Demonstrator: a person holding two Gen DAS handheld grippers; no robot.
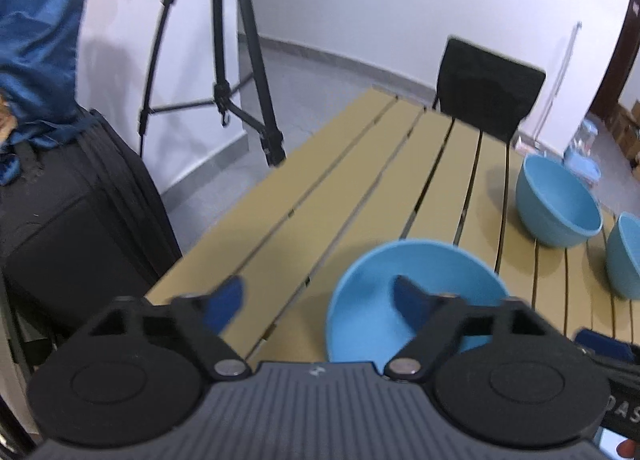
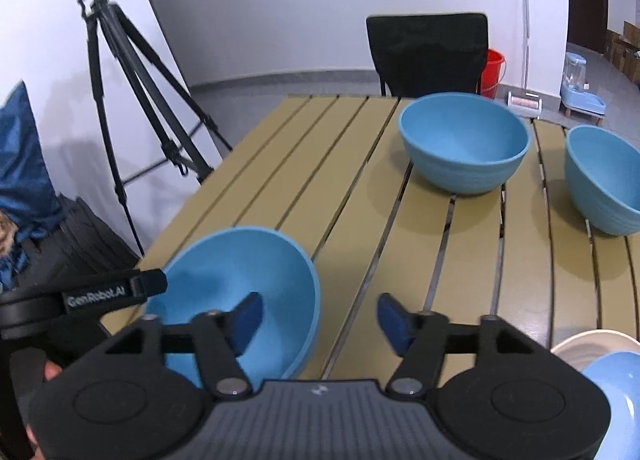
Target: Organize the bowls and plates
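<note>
The near bowl [image 2: 240,292] sits on the slatted table [image 2: 360,196] close to its near left corner, upright, plain light blue, empty. In the left wrist view the same bowl [image 1: 416,300] lies at about 4 o'clock from the picture's middle.

Both grippers tilt steeply down toward the table from the near side. The left gripper [image 1: 318,300] has its fingers spread wide and clamps nothing: its right finger [image 1: 408,300] shows in front of the bowl's inside, its left finger [image 1: 226,300] over bare table at 9 o'clock of the bowl. Whether the right finger touches the bowl cannot be told. The right gripper [image 2: 320,318] also has its fingers apart and grips nothing: its left finger [image 2: 248,316] shows against the bowl's inside near its right wall, its right finger [image 2: 392,320] over the table at 3 o'clock of the bowl. The bowl's right wall lies between these two fingers.

Farther off, a second bowl [image 2: 464,140] stands at 1 o'clock of the near bowl, and a third bowl [image 2: 604,180] at 3 o'clock of the second, well apart. At the right view's lower right corner a blue bowl [image 2: 616,380] and a cream plate [image 2: 580,340] show partly.

Beyond the table stand a black chair [image 2: 428,52] at 12 o'clock and a tripod [image 2: 120,80] at 10 o'clock.
</note>
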